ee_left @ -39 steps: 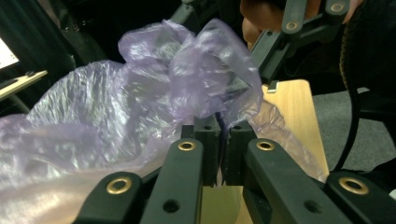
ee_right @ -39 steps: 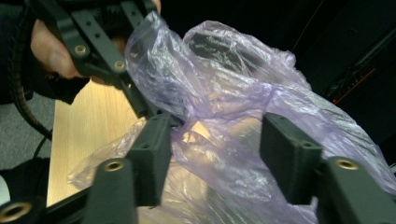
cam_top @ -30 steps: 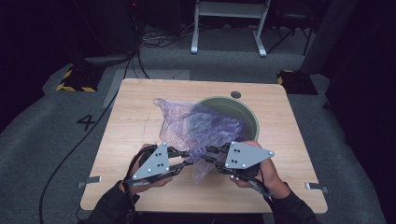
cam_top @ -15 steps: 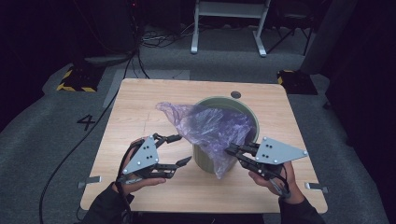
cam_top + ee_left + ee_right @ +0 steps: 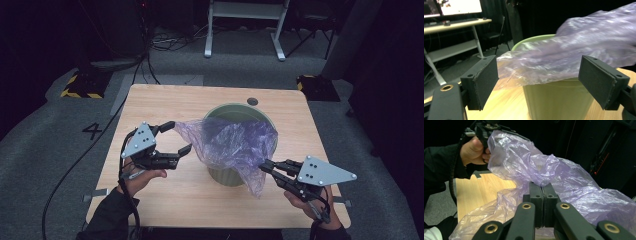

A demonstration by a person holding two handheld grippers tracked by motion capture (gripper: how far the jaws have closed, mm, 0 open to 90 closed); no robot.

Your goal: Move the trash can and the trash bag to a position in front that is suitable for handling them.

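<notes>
On the wooden table (image 5: 165,200), seen from the high view, the left gripper (image 5: 177,137) is held at about nine o'clock from the green bin (image 5: 227,175), with its cable (image 5: 75,165) trailing off the table toward eight o'clock. Its jaws have just been opening and are now spread wide, one pointing toward the bin's rim and the other lying lower. In the left gripper view the pads (image 5: 482,81) are seen well apart; the loose edge of the purple plastic bag (image 5: 564,62) hangs between them but is not pressed by either pad.

The bin is placed near the middle of the table, slightly toward one o'clock, and the bag (image 5: 232,142) is draped over its mouth, one corner reaching out toward nine o'clock and another pulled down over the near wall toward five o'clock. A small dark round hole (image 5: 252,101) is seen in the tabletop at twelve o'clock from the bin.

The right gripper (image 5: 265,166) is held at about five o'clock from the bin. Its jaws are closed tight on a fold of the bag, as is shown in the right gripper view, where the film (image 5: 529,167) is bunched above the pinched pads (image 5: 542,200). The person's left hand (image 5: 475,150) is seen there at eleven o'clock.
</notes>
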